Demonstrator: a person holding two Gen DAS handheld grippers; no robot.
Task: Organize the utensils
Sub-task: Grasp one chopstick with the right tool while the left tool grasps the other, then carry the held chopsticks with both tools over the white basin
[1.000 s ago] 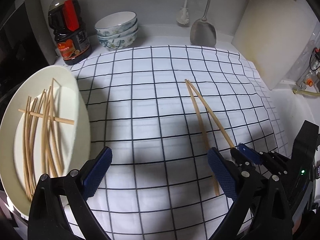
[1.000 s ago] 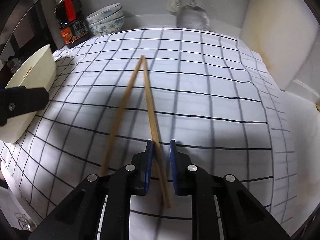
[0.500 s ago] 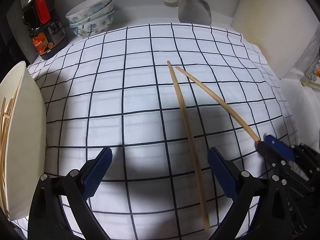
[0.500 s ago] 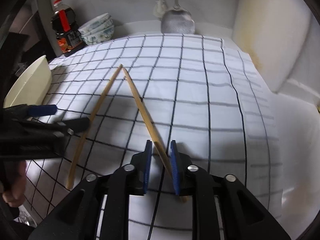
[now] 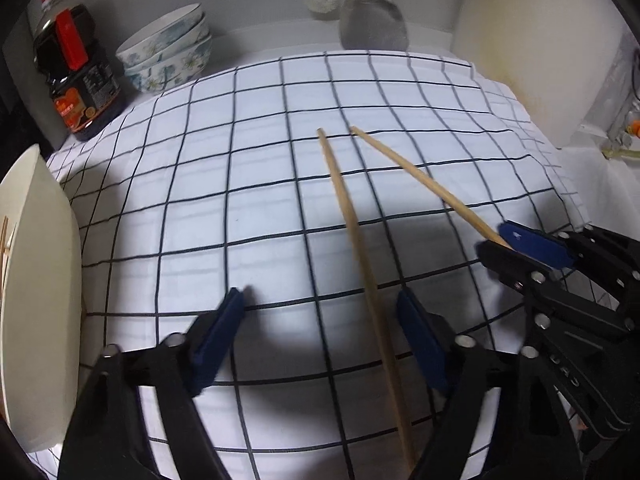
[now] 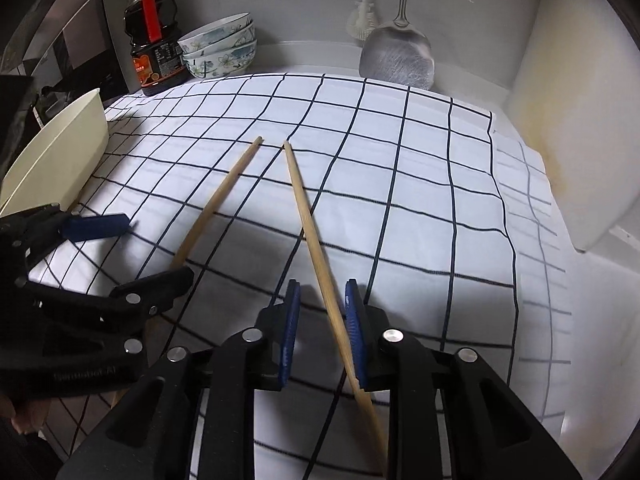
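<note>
Two chopsticks lie mid-bench: the left gripper [image 5: 320, 340], jaws closing, straddles one chopstick [image 5: 360, 256]; the right gripper [image 6: 320, 332], jaws closing, straddles the other chopstick [image 6: 316, 240].

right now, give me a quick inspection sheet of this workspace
surface: checked cloth over a white counter, lying flat.
job's things: two loose chopsticks, one between the left gripper's jaws, the other between the right gripper's; more chopsticks in the cream dish at the cloth's left edge.
clutter: dark sauce bottle, stacked floral bowls, metal spatula, white brush, pale board at the right.
grippers: left gripper closing, pads not yet on its chopstick; right gripper closing, one pad touching its chopstick.
cables: thin dark wire at the far right edge.
surroundings: grey back wall, dark appliance at left.
</note>
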